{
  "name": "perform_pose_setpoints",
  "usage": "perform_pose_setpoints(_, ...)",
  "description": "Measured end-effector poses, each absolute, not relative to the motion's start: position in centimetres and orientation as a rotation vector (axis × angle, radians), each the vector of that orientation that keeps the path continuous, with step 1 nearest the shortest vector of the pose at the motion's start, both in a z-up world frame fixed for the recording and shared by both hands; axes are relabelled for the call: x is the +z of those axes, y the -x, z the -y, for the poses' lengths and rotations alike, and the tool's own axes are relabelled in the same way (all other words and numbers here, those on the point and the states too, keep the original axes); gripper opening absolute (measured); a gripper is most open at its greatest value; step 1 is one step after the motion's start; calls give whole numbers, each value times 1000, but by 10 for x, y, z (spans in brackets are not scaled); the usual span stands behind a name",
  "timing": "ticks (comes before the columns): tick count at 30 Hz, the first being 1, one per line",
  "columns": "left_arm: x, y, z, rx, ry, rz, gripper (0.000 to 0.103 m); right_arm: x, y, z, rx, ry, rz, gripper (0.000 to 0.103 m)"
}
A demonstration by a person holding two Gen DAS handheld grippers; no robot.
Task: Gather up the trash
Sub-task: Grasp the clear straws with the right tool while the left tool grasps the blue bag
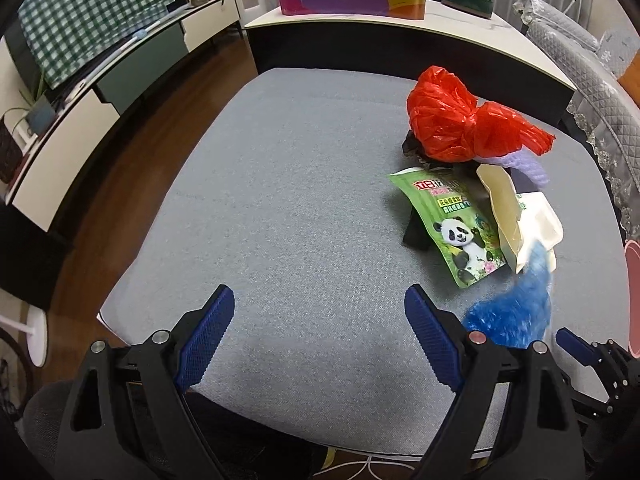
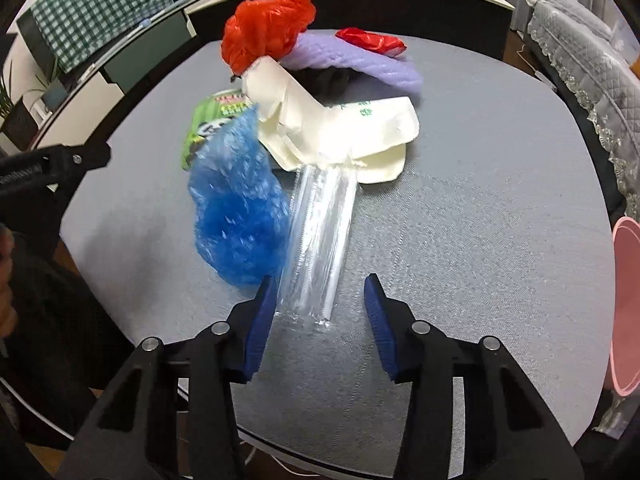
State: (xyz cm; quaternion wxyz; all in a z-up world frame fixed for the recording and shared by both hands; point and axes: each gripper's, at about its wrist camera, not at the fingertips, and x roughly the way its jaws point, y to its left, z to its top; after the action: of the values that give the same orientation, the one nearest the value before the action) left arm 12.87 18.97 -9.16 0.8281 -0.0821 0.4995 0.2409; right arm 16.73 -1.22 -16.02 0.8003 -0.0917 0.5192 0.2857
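**A:** Nearest the lens, at six o'clock in the left wrist view, the left gripper [image 1: 319,332] has its blue fingers [image 1: 206,338] spread wide with only grey bench [image 1: 280,200] between them. Released, grasping nothing.

**B:** And the trash?

**A:** Heaped at about two o'clock from there. Going left to right: a green panda snack pouch [image 1: 452,228], a cream paper wrapper [image 1: 520,220] leaning on it, and a crumpled blue plastic bag [image 1: 516,312] at the near edge. Behind them sits a knotted red plastic bag [image 1: 456,120] on something lilac and something dark I cannot identify.

**B:** What about the right side?

**A:** The right gripper [image 2: 320,312] is partly closed around the near end of a clear plastic sleeve [image 2: 316,240], which runs from the fingers up toward twelve o'clock and under the cream wrapper. The left finger looks to be touching it; the right finger [image 2: 380,320] stands clear, so no firm hold yet. The blue bag lies just beside the sleeve at ten o'clock.

**B:** So how far along?

**A:** Early, I'd judge. Every piece I can see is on the bench, nothing lifted. A pink bin rim [image 2: 626,304] shows at three o'clock, probably the destination, though its contents are hidden.
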Motion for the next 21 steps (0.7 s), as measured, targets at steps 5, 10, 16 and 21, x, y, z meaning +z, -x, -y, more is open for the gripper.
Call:
perform_pose_setpoints(5, -91, -129, -187, 500, 177, -1059, 84, -163, -167, 10, 629, 208, -1118, 15)
perform_pose_setpoints(10, -91, -128, -183, 488, 168, -1056, 84, -149, -165, 16, 618, 221, -1047, 7)
perform_pose_setpoints(16, -90, -129, -170, 439, 165, -1046, 84, -139, -180, 48, 491, 163, -1009, 7)
perform_pose_setpoints(21, -94, -135, -146, 329, 178, -1061, 84, -133, -188, 70, 441, 123, -991, 7)
